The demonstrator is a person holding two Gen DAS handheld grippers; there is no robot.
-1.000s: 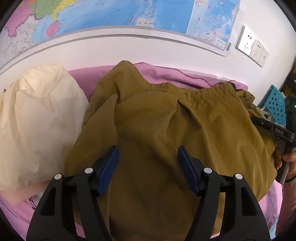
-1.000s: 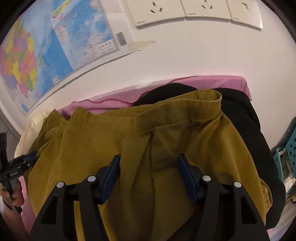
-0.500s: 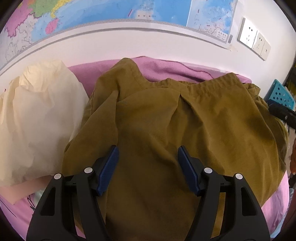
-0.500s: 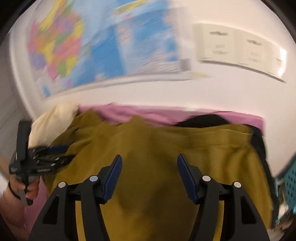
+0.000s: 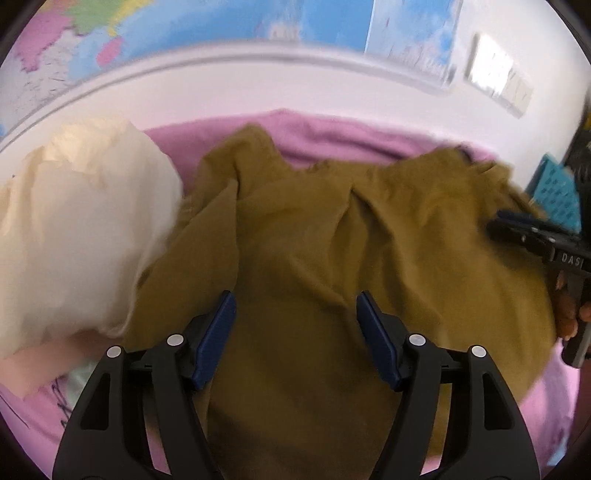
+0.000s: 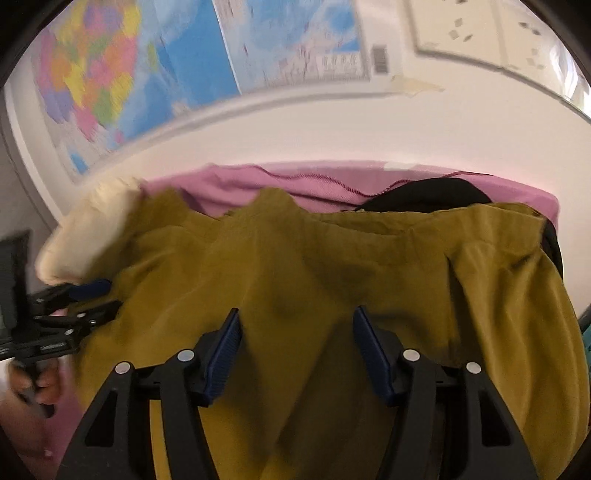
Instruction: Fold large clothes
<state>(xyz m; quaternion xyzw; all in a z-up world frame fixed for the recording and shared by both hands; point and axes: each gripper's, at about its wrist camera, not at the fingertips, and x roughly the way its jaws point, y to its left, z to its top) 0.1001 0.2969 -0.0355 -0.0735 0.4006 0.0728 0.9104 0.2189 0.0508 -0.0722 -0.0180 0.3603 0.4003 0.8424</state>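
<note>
An olive-brown garment (image 5: 332, 240) lies crumpled on a pink cover (image 5: 332, 129). My left gripper (image 5: 294, 299) hovers over its near part. The jaws are opening, and only the cloth below shows through the gap; nothing is pinched. The right wrist view shows the same garment (image 6: 332, 266) beneath my right gripper (image 6: 296, 312). It is open and grips nothing. At the garment's right edge the left wrist view catches the right gripper (image 5: 517, 229), held by a hand. The left gripper (image 6: 96, 295) shows in the right wrist view at the garment's left edge.
A cream garment (image 5: 81, 221) is heaped to the left of the olive one. A black garment (image 6: 436, 192) lies under its far right corner. A blue perforated basket (image 5: 554, 184) stands at the right. A wall with a map (image 6: 184, 55) and sockets (image 6: 480, 33) closes the back.
The right wrist view has swung left across the olive garment and then steadied, with the left gripper now nearer in it. The left gripper stays put, its jaws slightly wider.
</note>
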